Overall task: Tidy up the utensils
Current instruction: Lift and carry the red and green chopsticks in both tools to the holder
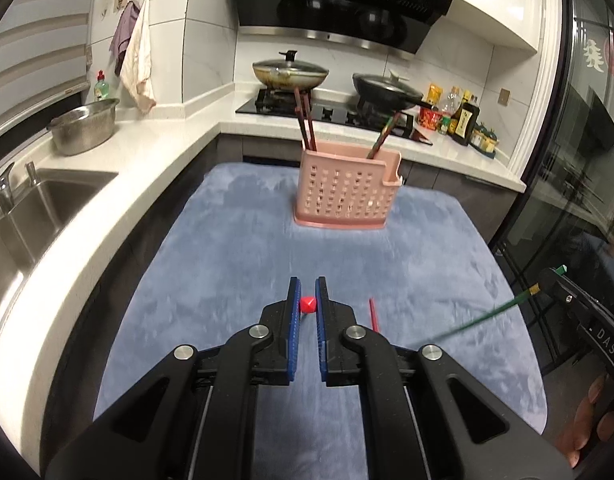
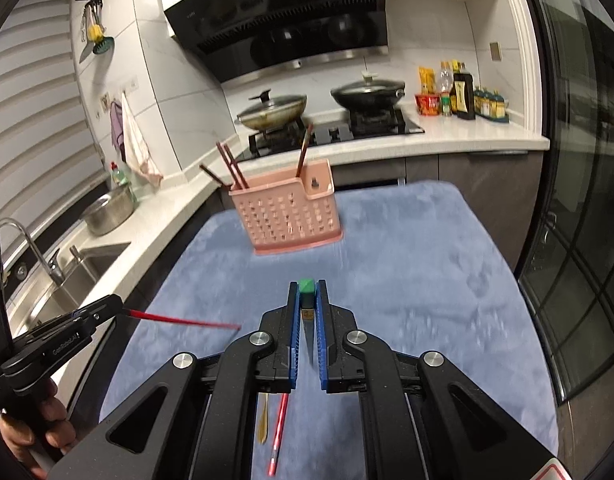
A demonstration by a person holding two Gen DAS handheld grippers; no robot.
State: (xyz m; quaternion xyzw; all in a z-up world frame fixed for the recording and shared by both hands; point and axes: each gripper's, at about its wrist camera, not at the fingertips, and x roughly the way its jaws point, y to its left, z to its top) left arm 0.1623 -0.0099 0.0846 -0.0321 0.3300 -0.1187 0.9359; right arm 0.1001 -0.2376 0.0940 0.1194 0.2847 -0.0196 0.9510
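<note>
You can read little here. On the right tool's (image 1: 547, 280) black arm, at the left wrist view's edge, stand the letters "DAS". The left tool's (image 2: 121, 307) arm carries small white lettering, and the range hood (image 2: 275, 12) a faint mark, both too blurred to read.

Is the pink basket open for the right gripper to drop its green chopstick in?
Probably yes: only bare blue cloth lies between the right gripper, shut on the green chopstick, and the pink basket.

left tool (image 1: 307, 286): clamped, tilted down | right tool (image 2: 307, 286): clamped, tilted down
</note>
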